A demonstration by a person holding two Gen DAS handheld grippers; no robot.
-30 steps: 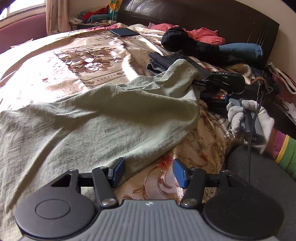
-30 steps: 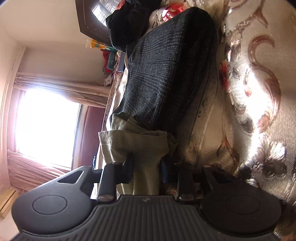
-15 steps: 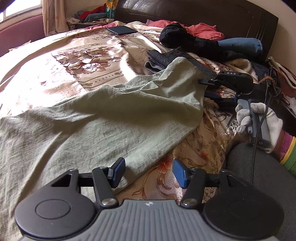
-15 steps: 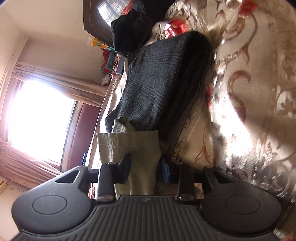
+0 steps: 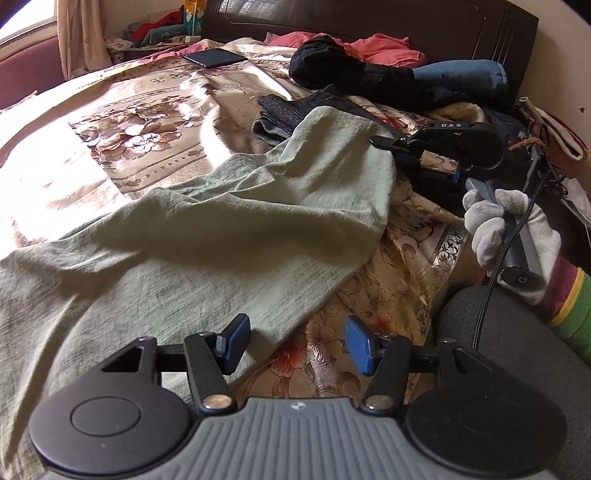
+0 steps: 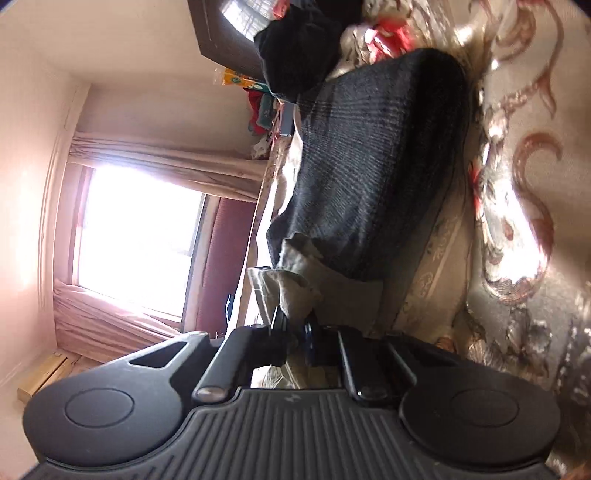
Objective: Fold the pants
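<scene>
Pale green pants point(image 5: 221, 236) lie spread over the floral bedspread point(image 5: 122, 122). My left gripper point(image 5: 295, 345) is open low over the pants' near edge, its blue pads point(image 5: 236, 341) apart and holding nothing. My right gripper point(image 5: 384, 147), held by a white-gloved hand point(image 5: 517, 229), is at the far hem of the pants. In the right wrist view its jaws are closing on a bunched fold of the green cloth point(image 6: 284, 288), which the right gripper point(image 6: 295, 332) pinches. That hem is lifted slightly off the bed.
A dark checked garment point(image 6: 369, 166) lies right behind the held hem. Black clothes point(image 5: 332, 70), a pink cloth point(image 5: 384, 51) and a blue roll point(image 5: 461, 75) are piled by the dark headboard point(image 5: 369, 18). A phone point(image 5: 214, 57) lies far back. A bright window point(image 6: 136, 236) is at left.
The right gripper's jaws have drawn together on the pants' hem, which now bunches between the pads. The left gripper shifted slightly along the bed and stayed open.
</scene>
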